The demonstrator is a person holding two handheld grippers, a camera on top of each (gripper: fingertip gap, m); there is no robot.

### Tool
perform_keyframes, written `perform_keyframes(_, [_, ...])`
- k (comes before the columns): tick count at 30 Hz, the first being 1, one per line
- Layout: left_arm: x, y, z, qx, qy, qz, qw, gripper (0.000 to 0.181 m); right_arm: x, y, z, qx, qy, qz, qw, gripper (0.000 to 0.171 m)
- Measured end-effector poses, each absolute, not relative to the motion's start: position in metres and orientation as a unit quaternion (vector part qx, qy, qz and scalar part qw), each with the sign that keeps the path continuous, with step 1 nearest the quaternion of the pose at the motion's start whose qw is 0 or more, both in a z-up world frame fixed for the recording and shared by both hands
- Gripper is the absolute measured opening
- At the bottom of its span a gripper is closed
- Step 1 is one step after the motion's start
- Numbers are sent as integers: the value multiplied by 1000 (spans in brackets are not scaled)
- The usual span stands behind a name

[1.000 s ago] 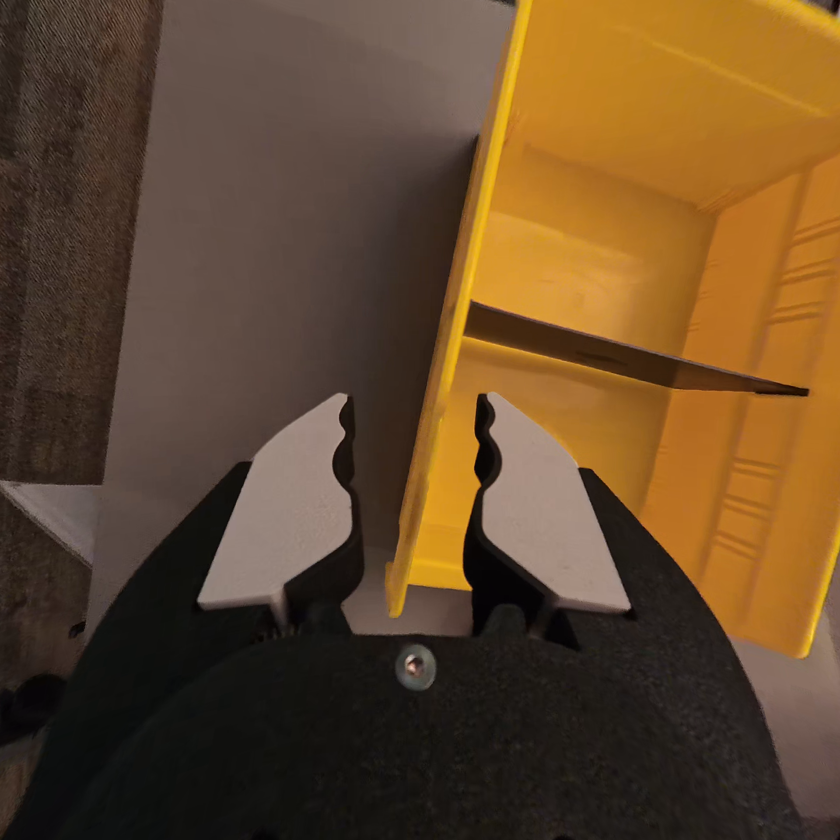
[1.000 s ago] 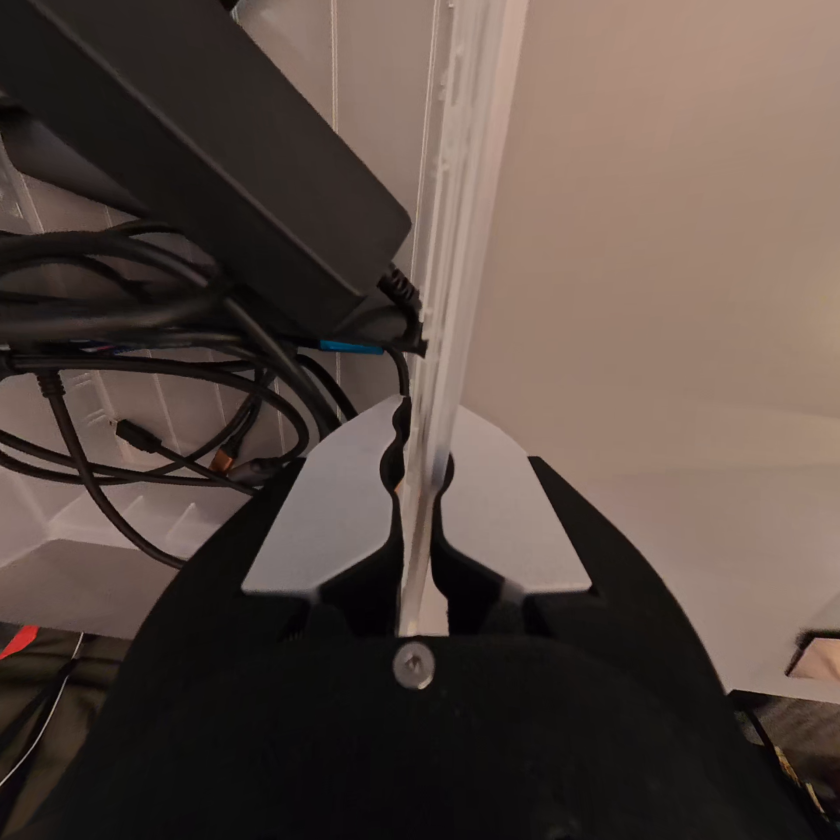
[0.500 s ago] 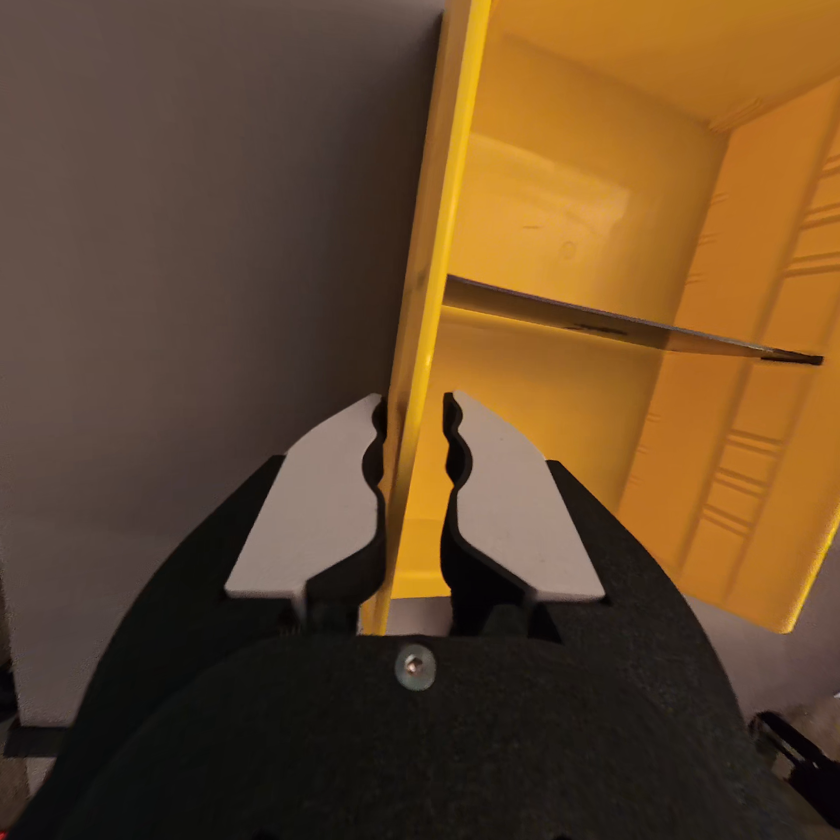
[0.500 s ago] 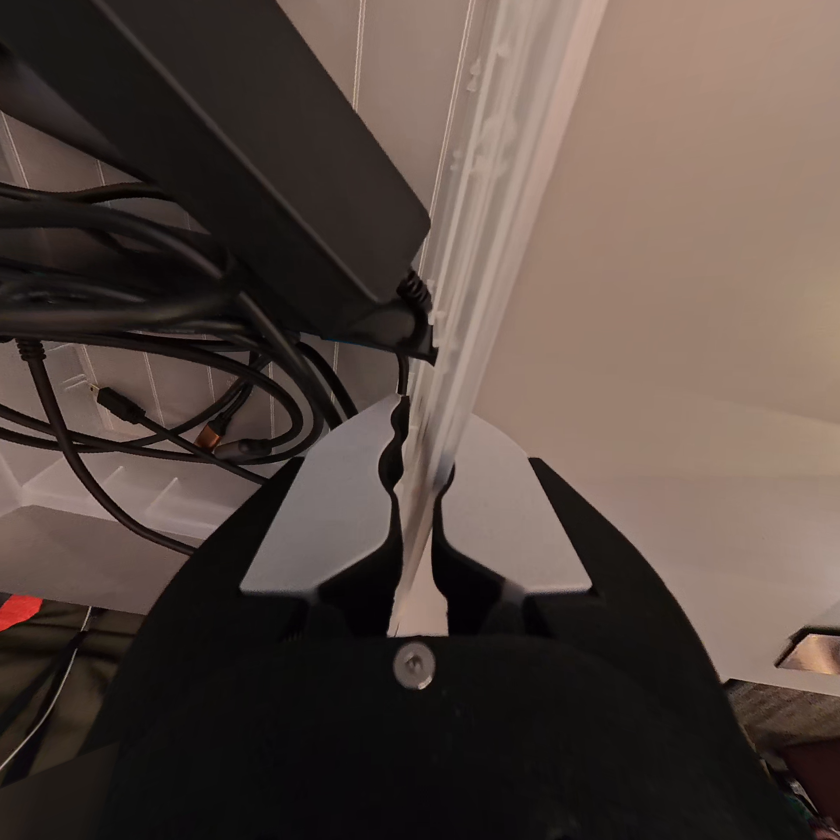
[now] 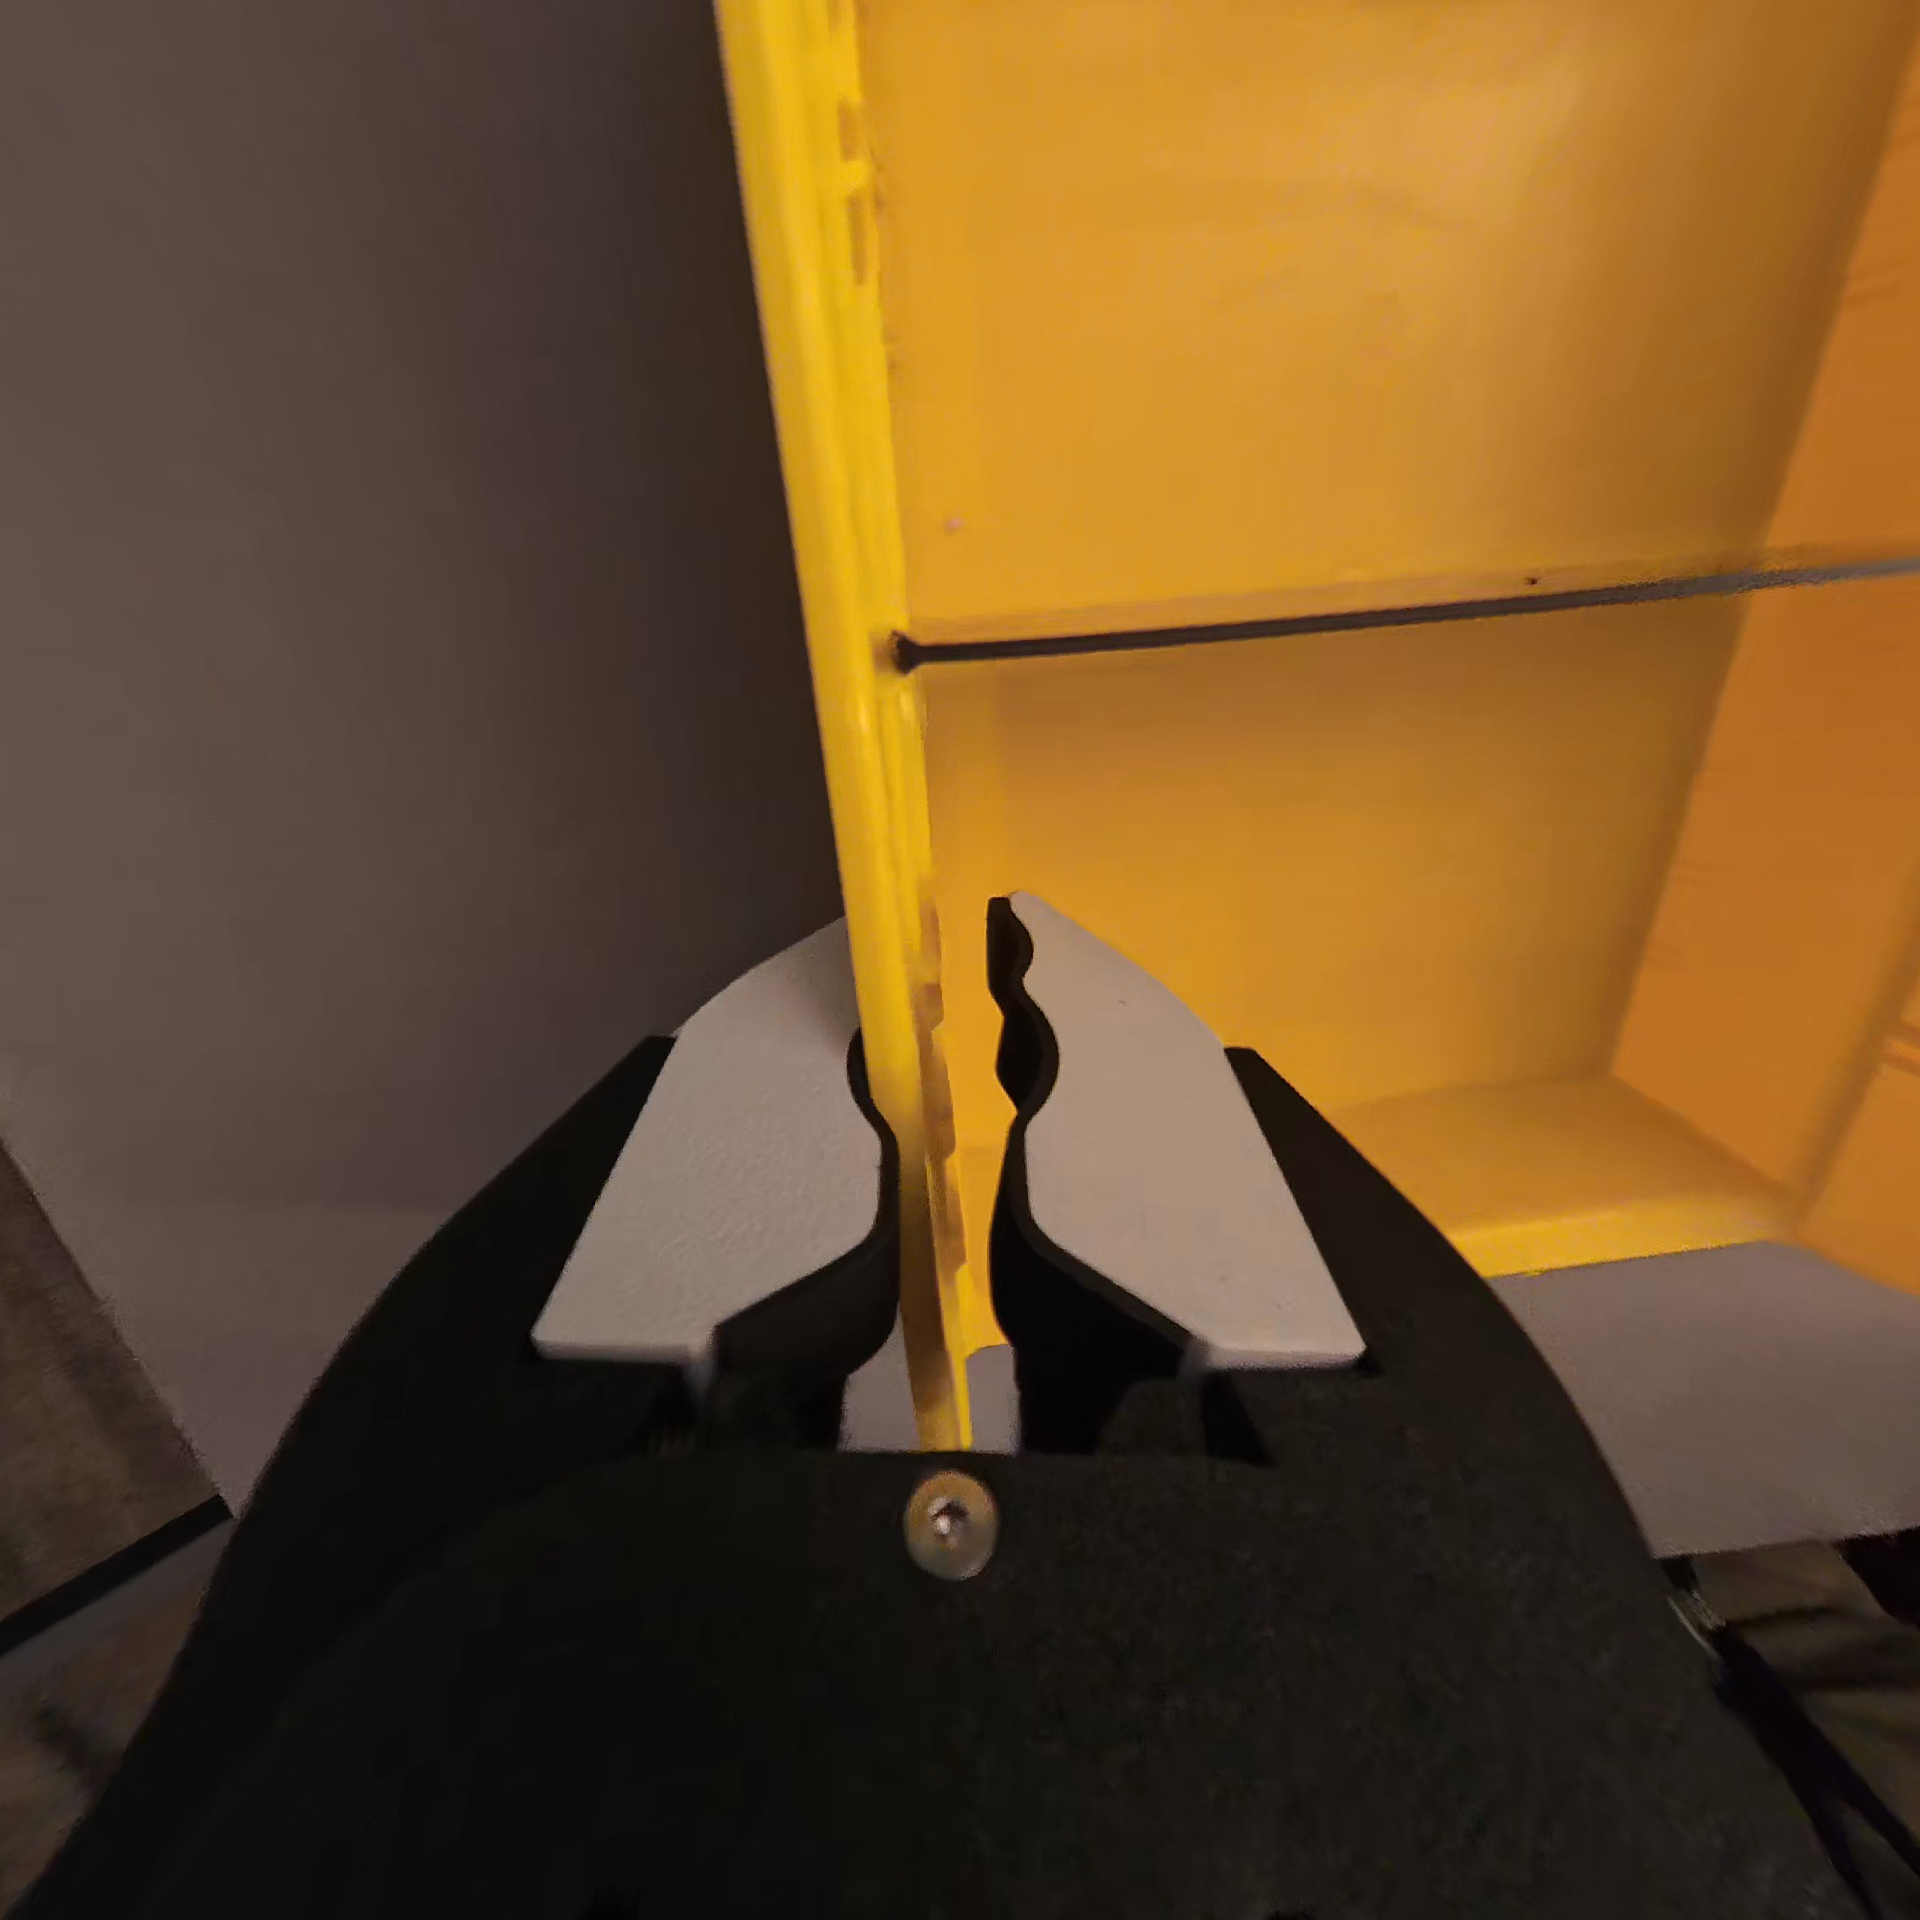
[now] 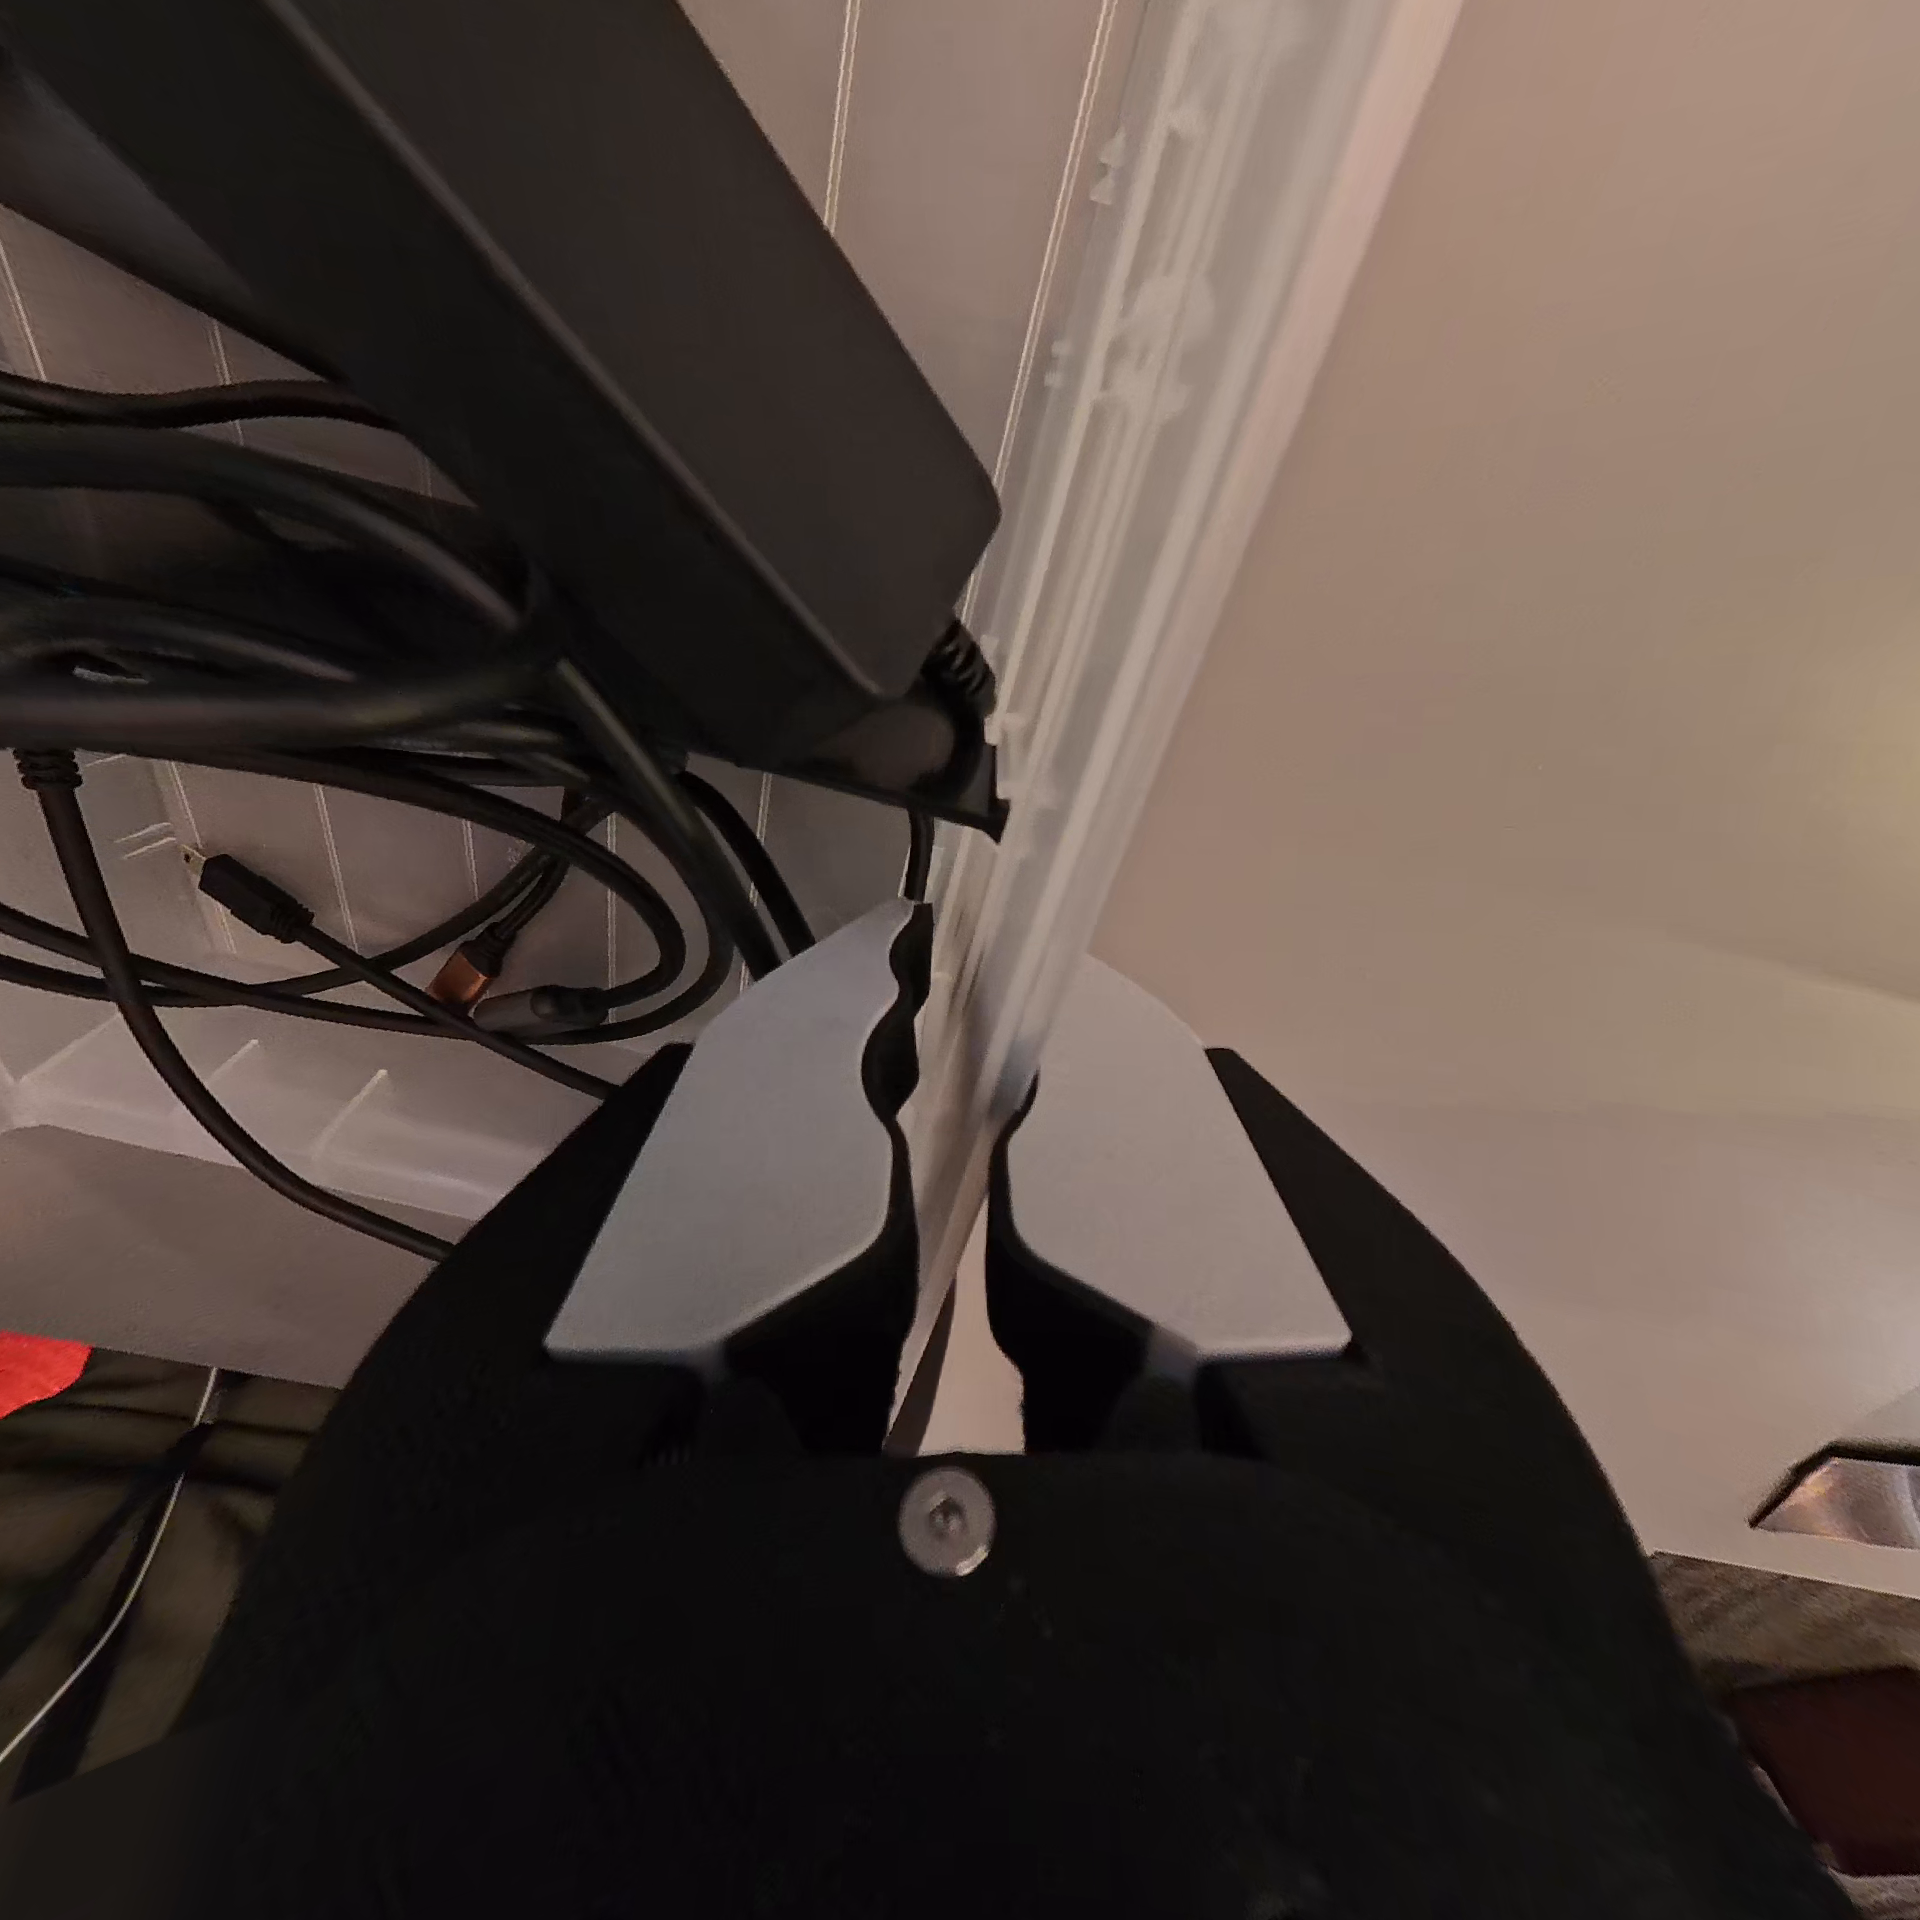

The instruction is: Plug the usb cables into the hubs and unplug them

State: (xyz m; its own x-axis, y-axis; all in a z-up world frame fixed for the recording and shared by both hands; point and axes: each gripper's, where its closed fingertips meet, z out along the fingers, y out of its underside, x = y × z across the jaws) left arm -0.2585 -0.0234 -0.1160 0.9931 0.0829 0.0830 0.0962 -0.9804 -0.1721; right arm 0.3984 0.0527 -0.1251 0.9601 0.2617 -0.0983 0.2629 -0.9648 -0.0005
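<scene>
The left hand-held gripper (image 5: 940, 1049) has the side wall of a yellow bin (image 5: 1351, 416) between its two fingers. The left finger touches the wall from outside. The right finger is inside the bin and a narrow gap shows between it and the wall, so I cannot tell whether the grip is already firm. The bin holds nothing that I can see. A thin dark divider (image 5: 1403, 621) crosses it from side to side and splits it into a farther and a nearer compartment. The bin stands on a pale grey tabletop (image 5: 364, 623).

The right hand-held gripper (image 6: 961, 1023) is clamped on the side wall of a clear plastic bin (image 6: 1122, 436); both fingers press on the wall, the left one inside the bin and the right one outside. Inside this bin, to the left of the wall, lies a large black block (image 6: 582, 395), probably a power adapter or a hub, tilted with its lower corner close to the wall. Under and beside it is a tangle of black usb cables (image 6: 343, 717). One small black plug (image 6: 244, 894) lies free near the bottom of the bin, and a connector with a copper-coloured collar (image 6: 465, 971) is just right of it. I cannot tell whether any cable is plugged into a hub. To the right of the clear wall the pale tabletop (image 6: 1558, 727) is seen.
</scene>
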Motion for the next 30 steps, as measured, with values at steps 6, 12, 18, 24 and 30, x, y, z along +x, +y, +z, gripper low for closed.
perform_keyframes(6, [-229,-15,-121,-997,11,-33,64,8,382,56,-125,988,147,-49,6,8])
perform_keyframes(12, [-204,-11,-121,-997,45,-34,48,12,365,59,-125,987,156,-49,7,8])
perform_keyframes(18, [-188,-12,-121,-997,72,-14,28,16,349,60,-125,985,168,-44,6,9])
perform_keyframes(24, [-171,-10,-121,-995,102,9,14,21,334,60,-125,985,164,-50,5,8])
perform_keyframes(30, [-155,-9,-122,-991,127,29,5,25,325,59,-125,985,169,-38,5,10])
